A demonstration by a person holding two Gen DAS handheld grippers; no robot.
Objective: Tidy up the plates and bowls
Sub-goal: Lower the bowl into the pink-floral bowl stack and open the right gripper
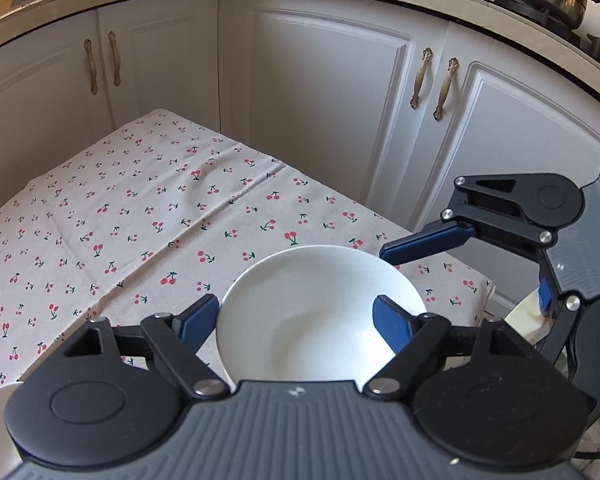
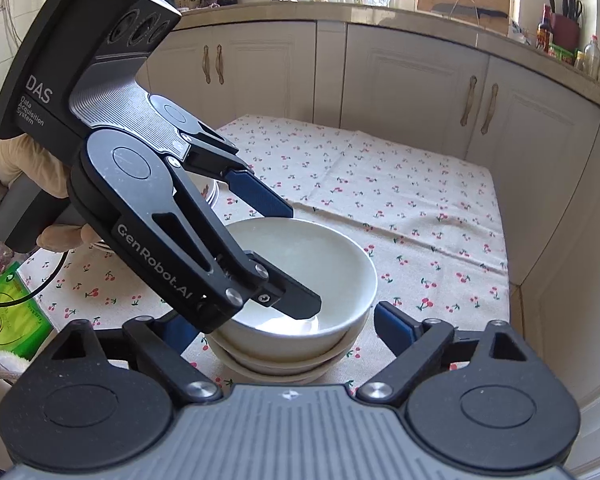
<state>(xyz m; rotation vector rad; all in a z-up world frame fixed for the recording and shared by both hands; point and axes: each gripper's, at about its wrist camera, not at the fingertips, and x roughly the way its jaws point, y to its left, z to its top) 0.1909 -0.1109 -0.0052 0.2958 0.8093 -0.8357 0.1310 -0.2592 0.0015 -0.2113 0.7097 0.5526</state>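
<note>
Left gripper [image 1: 296, 304] sits closest, jaws apart and straddling the wall of the top bowl [image 1: 320, 312]. One finger is outside the rim on the left and the other reaches down inside. The pads do not look pressed on the wall, so I read it as a loose straddle, not a clamp.

Far left on the table [image 2: 440, 200], behind the left gripper: a low stack of plates [image 2: 213, 196], mostly hidden. What is on them cannot be told.

Middle, close to the table's near edge: the top bowl is nested in at least two more bowls [image 2: 268, 374]. The top bowl is empty and clean. The lower ones are covered.

Right: right gripper [image 1: 464, 276], jaws wide apart and holding nothing. One finger is just beside the bowl's far rim, and contact is unclear.

Risks, as judged:
- The finger inside could catch the rim if withdrawn at a slant, dragging the top bowl askew.
- The nest stands near the table's edge, so a sideways nudge from either gripper could push it off.
- Glazed walls are slick, so a shallow pinch may slip.
</note>
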